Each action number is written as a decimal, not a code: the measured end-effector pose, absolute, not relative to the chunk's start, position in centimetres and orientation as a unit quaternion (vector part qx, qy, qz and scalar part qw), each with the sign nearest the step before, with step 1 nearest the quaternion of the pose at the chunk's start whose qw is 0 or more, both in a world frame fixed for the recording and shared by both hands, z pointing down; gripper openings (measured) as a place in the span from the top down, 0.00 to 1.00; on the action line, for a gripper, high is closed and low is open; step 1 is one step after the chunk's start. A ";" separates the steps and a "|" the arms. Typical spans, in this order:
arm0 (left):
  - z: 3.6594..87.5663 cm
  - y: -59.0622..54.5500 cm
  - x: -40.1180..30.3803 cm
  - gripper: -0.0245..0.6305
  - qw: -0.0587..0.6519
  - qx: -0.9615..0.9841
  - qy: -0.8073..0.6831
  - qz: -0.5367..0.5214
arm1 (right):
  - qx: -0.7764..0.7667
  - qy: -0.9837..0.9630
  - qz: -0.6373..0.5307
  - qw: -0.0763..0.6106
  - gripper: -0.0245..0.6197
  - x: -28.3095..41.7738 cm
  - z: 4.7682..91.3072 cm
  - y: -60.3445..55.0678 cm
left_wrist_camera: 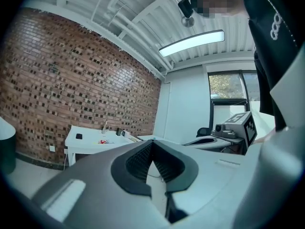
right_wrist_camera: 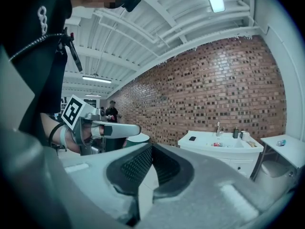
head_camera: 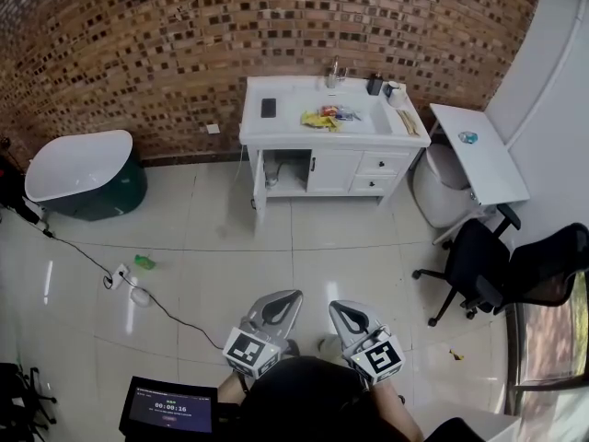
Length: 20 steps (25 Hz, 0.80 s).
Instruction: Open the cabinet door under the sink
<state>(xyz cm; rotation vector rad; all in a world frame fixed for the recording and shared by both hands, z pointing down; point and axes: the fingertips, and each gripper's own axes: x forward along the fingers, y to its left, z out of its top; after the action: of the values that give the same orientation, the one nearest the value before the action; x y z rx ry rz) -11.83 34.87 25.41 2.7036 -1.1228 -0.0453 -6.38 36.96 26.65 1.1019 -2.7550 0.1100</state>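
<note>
**Both grippers held low, well away from the sink cabinet**

The left gripper point(head_camera: 288, 297) and the right gripper point(head_camera: 342, 308) are seen side by side at the bottom of the head view, above the tiled floor point(head_camera: 230, 238). In each gripper view the jaws are shown closed, tip against tip, with nothing caught between them (only a hollow is left behind the tips).

The sink point(head_camera: 368, 122) is set in a white cabinet against the brick wall point(head_camera: 138, 44), well apart from both grippers. The cabinet door point(head_camera: 333, 171) is found under the basin, lying flush with the front, with a dark handle at its left edge. An open compartment point(head_camera: 285, 168) is seen just beside it on the left, and two drawers point(head_camera: 382, 162) on the right. A dark phone point(head_camera: 268, 108) is laid on the counter. A bathtub point(head_camera: 78, 164) is placed far left, and an office chair point(head_camera: 479, 265) far right.
</note>
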 end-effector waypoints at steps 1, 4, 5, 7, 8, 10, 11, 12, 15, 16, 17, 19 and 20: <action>25.1 35.1 -12.1 0.94 0.109 0.917 -0.382 -0.018 | 0.371 -0.924 0.033 0.086 0.98 -6.5 26.4 37.1; 24.6 35.7 -12.5 0.94 0.113 0.916 -0.385 -0.021 | 0.375 -0.923 0.023 0.080 0.98 -6.7 25.5 37.8; 24.7 36.0 -12.3 0.94 0.112 0.916 -0.385 -0.020 | 0.376 -0.923 0.023 0.078 0.98 -6.5 25.5 38.1; 24.9 36.6 -11.9 0.94 0.111 0.917 -0.382 -0.018 | 0.379 -0.922 0.026 0.079 0.98 -6.0 25.9 38.6; 25.2 36.8 -11.7 0.94 0.112 0.918 -0.381 -0.018 | 0.379 -0.921 0.028 0.080 0.98 -5.9 26.2 38.8; 25.5 36.9 -11.8 0.94 0.115 0.917 -0.381 -0.019 | 0.377 -0.922 0.033 0.080 0.98 -6.0 26.5 39.1; 25.5 37.0 -11.9 0.94 0.116 0.917 -0.381 -0.020 | 0.374 -0.923 0.035 0.079 0.98 -6.2 26.5 39.3; 25.6 37.2 -12.1 0.94 0.116 0.917 -0.382 -0.021 | 0.371 -0.924 0.038 0.079 0.98 -6.5 26.4 39.5; 25.2 37.6 -12.5 0.94 0.118 0.914 -0.387 -0.023 | 0.362 -0.928 0.041 0.077 0.98 -7.1 26.3 39.9; 25.1 37.6 -12.5 0.94 0.119 0.914 -0.388 -0.023 | 0.359 -0.929 0.041 0.077 0.98 -7.2 26.3 39.9; 25.2 37.7 -12.5 0.94 0.120 0.913 -0.389 -0.023 | 0.357 -0.930 0.040 0.077 0.98 -7.3 26.2 39.9; 25.5 38.0 -12.5 0.94 0.121 0.913 -0.390 -0.022 | 0.354 -0.931 0.039 0.078 0.98 -7.4 26.1 39.8; 25.6 38.1 -12.5 0.94 0.122 0.912 -0.391 -0.021 | 0.353 -0.932 0.039 0.078 0.98 -7.4 26.2 39.9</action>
<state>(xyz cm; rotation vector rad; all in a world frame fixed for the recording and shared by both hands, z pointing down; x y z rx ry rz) -12.45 38.13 25.60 2.6621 -1.1415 -0.0620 -7.37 39.88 26.21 1.0563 -2.7893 0.1162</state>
